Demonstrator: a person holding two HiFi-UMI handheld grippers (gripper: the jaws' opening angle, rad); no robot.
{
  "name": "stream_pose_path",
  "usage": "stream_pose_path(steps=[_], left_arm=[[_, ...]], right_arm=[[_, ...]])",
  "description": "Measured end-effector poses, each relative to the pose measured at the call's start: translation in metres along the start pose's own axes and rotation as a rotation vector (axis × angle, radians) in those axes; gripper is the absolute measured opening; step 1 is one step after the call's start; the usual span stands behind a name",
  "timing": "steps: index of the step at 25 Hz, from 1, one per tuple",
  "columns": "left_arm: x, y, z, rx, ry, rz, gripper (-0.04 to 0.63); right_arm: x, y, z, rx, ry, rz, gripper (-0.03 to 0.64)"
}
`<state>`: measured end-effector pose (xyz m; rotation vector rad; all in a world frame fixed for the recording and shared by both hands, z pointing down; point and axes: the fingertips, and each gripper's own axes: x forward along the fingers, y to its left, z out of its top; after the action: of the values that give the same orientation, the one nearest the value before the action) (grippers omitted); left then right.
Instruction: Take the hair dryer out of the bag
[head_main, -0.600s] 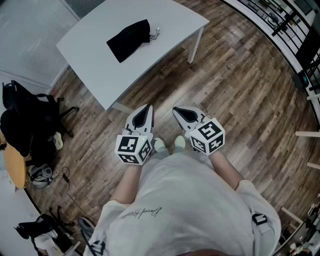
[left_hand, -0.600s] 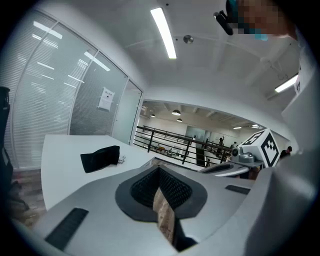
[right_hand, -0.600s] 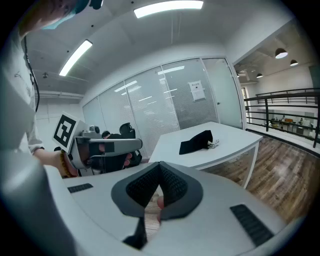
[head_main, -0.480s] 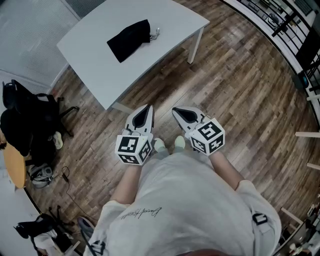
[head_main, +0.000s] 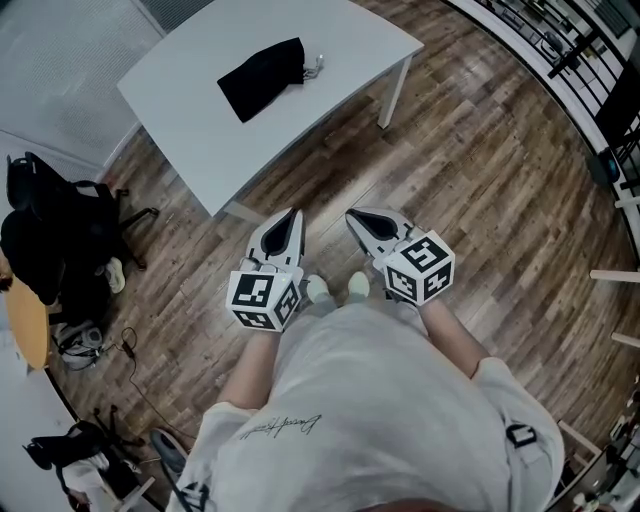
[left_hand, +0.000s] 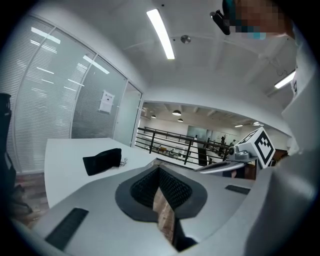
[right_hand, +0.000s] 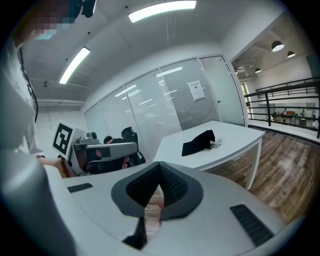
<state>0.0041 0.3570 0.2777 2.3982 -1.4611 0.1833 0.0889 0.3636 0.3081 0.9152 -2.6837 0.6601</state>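
Bag (head_main: 261, 78): black, soft, lying flat near the middle of the white worktop (head_main: 190, 130). Nothing else rests on the worktop except a small pale item touching the bag's end.

Hair dryer: no part shows in any view. Judged to be inside the bag, on the worktop.

Left hand-held gripper (head_main: 293, 218): jaws together, nothing between them. It is held low before the person's body, well apart from the worktop and out past its near corner.

Right hand-held gripper (head_main: 358, 220): jaws likewise together and empty. It is just beside the left one and equally far off the worktop.

Progress: judged at the very start. The bag is untouched and nothing has been drawn out. Left to do:
- step up to the worktop
- pin or lift the bag with one hand-held gripper
- open its mouth
- pull the dryer clear with the other

Hard to make out:
- Whether the bag's mouth is drawn shut is too small to tell.
- The pale item at its end could be cord ends or part of a plug; it cannot be told which.
- Both gripper views show the bag (left_hand: 102, 161) (right_hand: 198, 141) only as a distant dark shape on the worktop (left_hand: 62, 155) (right_hand: 225, 137).
- The head view's top edge cuts off the worktop's far side.
- The person's torso hides the floor below the worktop's near corner.
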Motion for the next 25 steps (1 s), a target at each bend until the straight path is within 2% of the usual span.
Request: stream_pose_path(steps=[10,16,25], left_arm=[[0.003,-0.004,0.004,0.001,-0.016,0.04,0.012],[0.006,-0.009,0.001,-0.026,-0.025,0.08,0.012],[0.009,-0.026,0.001,-0.011,-0.033,0.113,0.012]], right_arm=[[-0.006,-0.009,0.001,-0.023,0.002,0.019,0.025],[-0.01,-0.016,-0.002,-0.021,0.014,0.072,0.025],[-0.022,-0.026,-0.009,-0.022,0.031,0.103,0.025]])
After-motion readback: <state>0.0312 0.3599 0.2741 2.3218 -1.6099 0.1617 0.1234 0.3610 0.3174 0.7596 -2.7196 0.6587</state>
